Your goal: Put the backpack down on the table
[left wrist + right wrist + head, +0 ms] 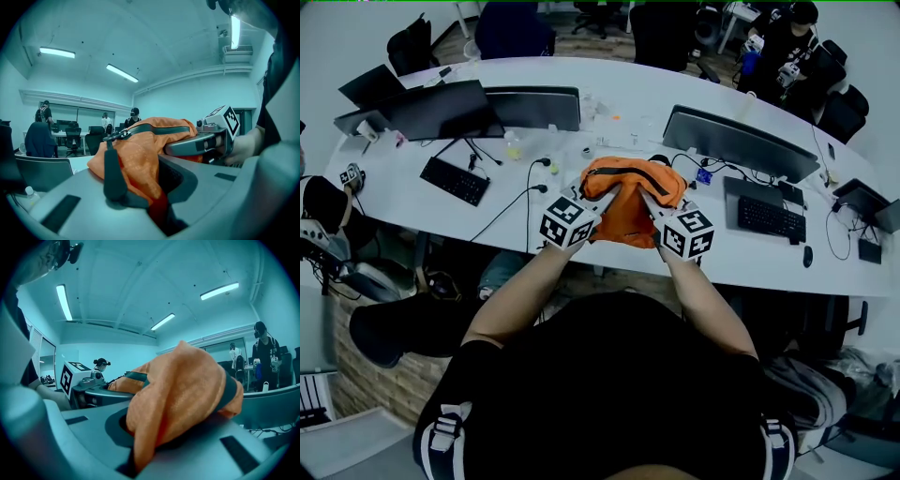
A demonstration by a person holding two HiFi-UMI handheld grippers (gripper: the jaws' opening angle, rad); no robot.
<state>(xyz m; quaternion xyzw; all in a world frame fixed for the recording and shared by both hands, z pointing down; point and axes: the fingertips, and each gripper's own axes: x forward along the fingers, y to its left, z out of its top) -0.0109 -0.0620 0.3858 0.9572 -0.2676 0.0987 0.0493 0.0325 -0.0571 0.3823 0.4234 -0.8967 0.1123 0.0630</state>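
Note:
An orange backpack (630,187) with a dark zipper strip is held between both grippers over the near part of the white table (403,202); I cannot tell whether it touches the top. My left gripper (607,197) is shut on its left side. In the left gripper view a fold of orange cloth (140,154) is pinched in the jaws, and a dark strap (112,173) hangs over the left jaw. My right gripper (650,201) is shut on the right side of the bag, and its own view shows the fabric (183,390) bunched between the jaws.
Dark monitors (736,141) (534,105) stand left and right of the bag. Black keyboards (455,180) (764,217), cables and small items lie on the desk. Office chairs (511,28) and people stand beyond the far edge. The person's arms and torso (609,375) fill the near side.

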